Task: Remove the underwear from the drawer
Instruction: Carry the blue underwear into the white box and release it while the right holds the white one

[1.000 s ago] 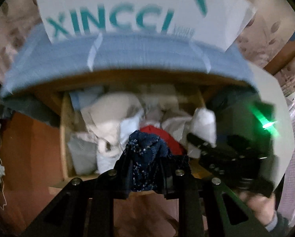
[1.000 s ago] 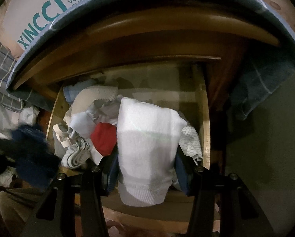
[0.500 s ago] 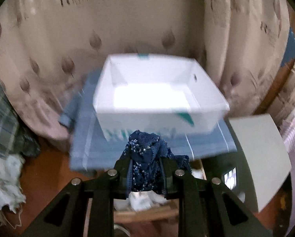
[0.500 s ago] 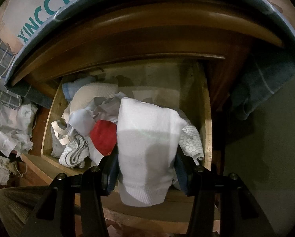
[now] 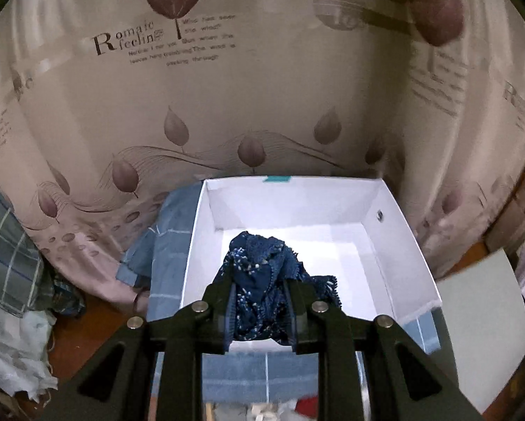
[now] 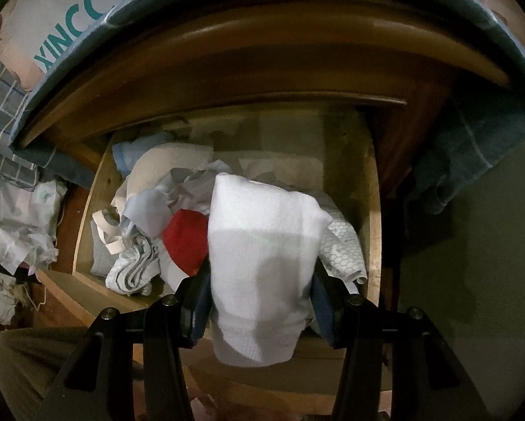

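My left gripper [image 5: 260, 310] is shut on dark blue speckled underwear [image 5: 262, 273] and holds it over the open white box [image 5: 413, 245] on the blue cloth. My right gripper [image 6: 260, 301] is shut on a white garment [image 6: 262, 245] and holds it above the front of the open wooden drawer [image 6: 374, 210]. The drawer holds a red piece [image 6: 187, 238], a striped grey-white piece [image 6: 132, 270], a hexagon-patterned piece [image 6: 343, 245] and several pale garments.
A leaf-print curtain [image 5: 227, 105] hangs behind the box. The blue checked cloth [image 5: 171, 263] covers the cabinet top and hangs over its edge [image 6: 473, 122]. Crumpled white fabric [image 5: 13, 351] lies at the left. A grey-white panel [image 5: 483, 333] stands at the right.
My left gripper rose from the drawer with the blue underwear and moved up over the white box. My right gripper stayed nearly still with the white garment.
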The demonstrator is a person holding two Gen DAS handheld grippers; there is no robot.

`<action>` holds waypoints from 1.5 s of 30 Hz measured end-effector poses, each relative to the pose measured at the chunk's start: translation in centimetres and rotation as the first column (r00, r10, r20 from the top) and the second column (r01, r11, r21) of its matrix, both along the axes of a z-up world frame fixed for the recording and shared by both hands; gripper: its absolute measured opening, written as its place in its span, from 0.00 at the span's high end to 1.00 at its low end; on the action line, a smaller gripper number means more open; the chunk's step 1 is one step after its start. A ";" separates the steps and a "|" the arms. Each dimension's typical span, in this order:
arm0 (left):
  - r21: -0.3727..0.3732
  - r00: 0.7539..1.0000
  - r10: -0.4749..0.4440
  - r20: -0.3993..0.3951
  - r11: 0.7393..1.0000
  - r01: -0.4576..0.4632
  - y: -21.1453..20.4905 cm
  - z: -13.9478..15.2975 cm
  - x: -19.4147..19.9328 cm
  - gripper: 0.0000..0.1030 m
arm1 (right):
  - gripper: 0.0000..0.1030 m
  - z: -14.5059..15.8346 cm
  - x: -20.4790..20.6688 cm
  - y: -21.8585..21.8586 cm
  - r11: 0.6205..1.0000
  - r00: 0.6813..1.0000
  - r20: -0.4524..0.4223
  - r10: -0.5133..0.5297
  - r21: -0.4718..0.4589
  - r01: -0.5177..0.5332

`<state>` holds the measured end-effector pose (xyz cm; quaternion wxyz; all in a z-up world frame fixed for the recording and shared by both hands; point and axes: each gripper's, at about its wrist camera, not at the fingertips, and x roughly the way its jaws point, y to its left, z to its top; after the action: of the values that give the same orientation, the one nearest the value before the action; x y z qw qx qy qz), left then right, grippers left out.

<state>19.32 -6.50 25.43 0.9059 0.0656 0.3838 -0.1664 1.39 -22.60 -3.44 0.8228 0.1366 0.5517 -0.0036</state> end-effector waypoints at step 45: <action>0.157 0.973 0.135 -0.185 0.982 -0.107 -1.6 -11.4 2.5 0.66 | 0.54 0.7 -0.1 0.6 1.000 1.000 0.015 0.024 0.019 -0.025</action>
<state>21.83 -8.14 14.06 0.8652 0.0913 0.4851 -0.0878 1.28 -22.00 -2.76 0.8254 0.1377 0.5473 0.0129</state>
